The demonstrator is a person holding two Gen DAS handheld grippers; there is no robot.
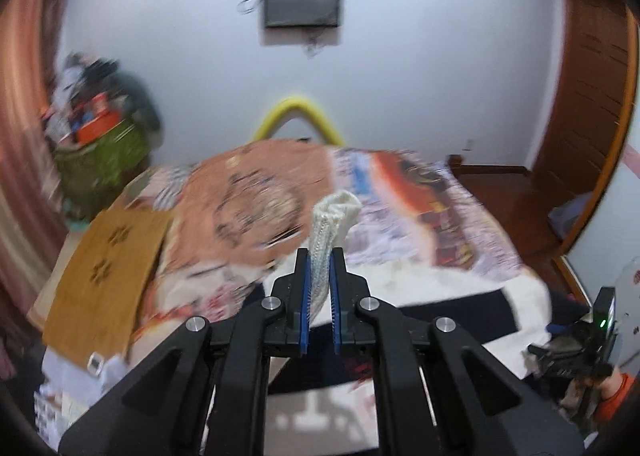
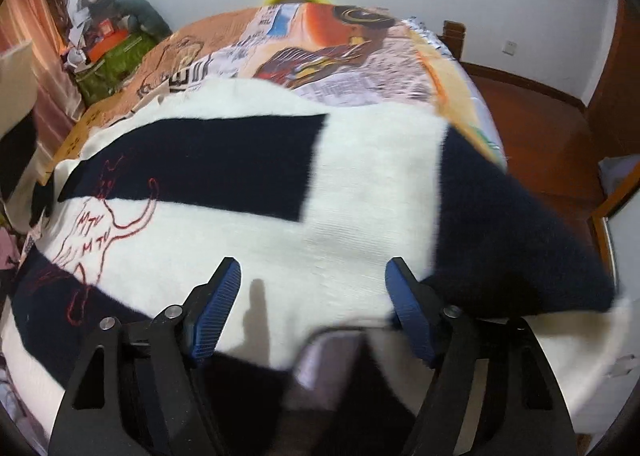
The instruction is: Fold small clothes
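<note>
1. Firmly, a white ribbed cuff (image 1: 329,228) of the sweater (image 2: 360,192) is pinched by the left gripper (image 1: 320,276), raised above the bed (image 2: 400,68).
2. Meanwhile, the right gripper (image 2: 312,280) is held wide apart, over the sweater spread on the bed.

A bed (image 2: 460,68) carries everything, covered by a printed bedspread (image 2: 360,52) in orange, white and red. A white and navy knitted sweater (image 2: 360,208) with red embroidery lies spread on its near end. A mustard-brown cloth (image 1: 108,272) lies along the bed's left edge.
</note>
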